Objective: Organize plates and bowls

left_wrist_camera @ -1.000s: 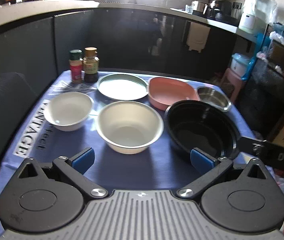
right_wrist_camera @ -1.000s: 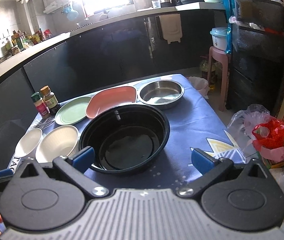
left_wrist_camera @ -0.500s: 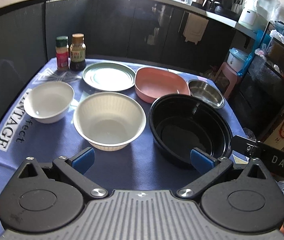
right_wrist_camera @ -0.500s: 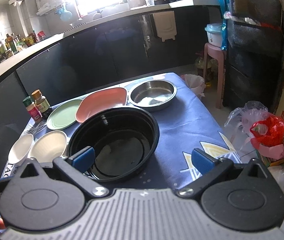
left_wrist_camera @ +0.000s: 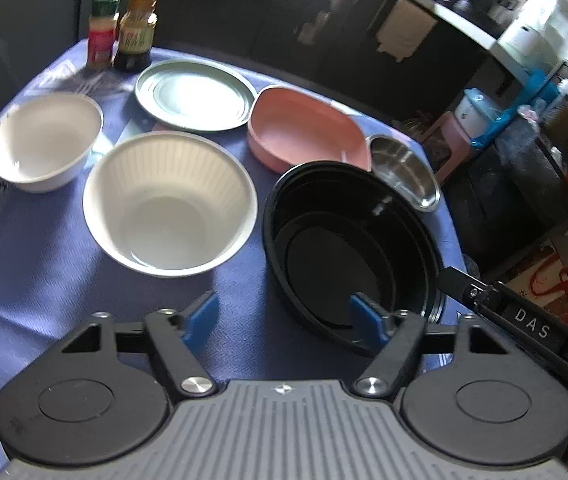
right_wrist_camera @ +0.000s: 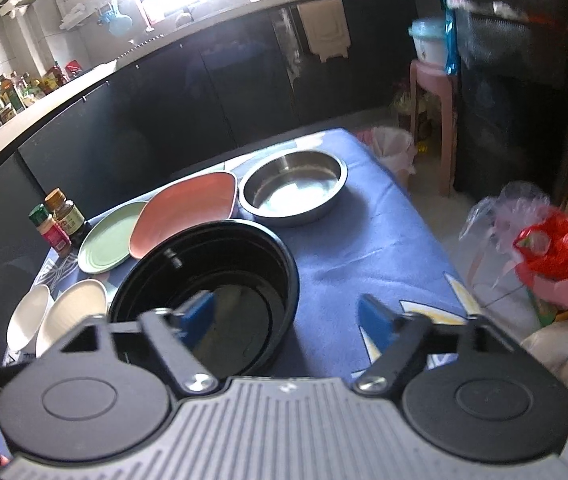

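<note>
**Black plastic bowl sits nearest both claws**

Black and glossy, the big plastic bowl (left_wrist_camera: 347, 248) lies at lower centre-right of my left view, and I judge it light, thin-walled and springy; I'd pinch its near rim, not the slick inner wall. My left claw (left_wrist_camera: 285, 318) hangs apart, one blue pad over the bowl's near edge, the other over the blue cloth of the bench (left_wrist_camera: 36, 280). My right claw (right_wrist_camera: 285, 318) is also spread, one pad above the bowl's interior. The ribbed white bowl (left_wrist_camera: 170, 204), left of centre, looks like stiff, light disposable ware. The smaller white bowl (left_wrist_camera: 46, 146), upper left, may be ceramic: heavier, breakable. Green plate (left_wrist_camera: 196, 100), pink dish (left_wrist_camera: 303, 134) and steel bowl (right_wrist_camera: 293, 188) lie farther back; the steel one would slip.
</note>
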